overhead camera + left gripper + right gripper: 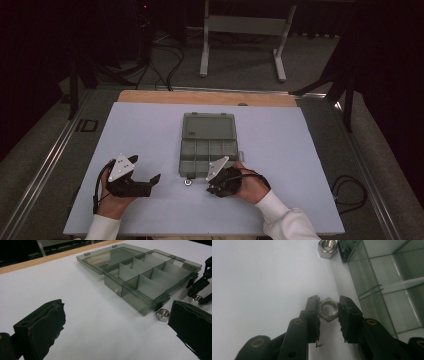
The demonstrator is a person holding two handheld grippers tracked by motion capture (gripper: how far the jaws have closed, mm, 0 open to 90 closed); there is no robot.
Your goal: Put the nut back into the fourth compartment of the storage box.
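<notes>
Between right hand-held gripper (329, 310) pads, gripped silvery hex nut (328, 309) (threaded bore), probably steel, left hand-held gripper (115, 327) wide.

Steel hex nut (328, 309) — pinched, bore visible

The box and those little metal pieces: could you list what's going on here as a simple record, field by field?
Box: grey see-through compartment box, lid folded open flat on the white table
Compartments: none shows anything inside
Held nut: hex nut pinched between the right gripper jaws, beside the box
Loose nut: second nut lying on the table by the box's front latch
Left gripper: jaws wide apart, nothing between them
</notes>
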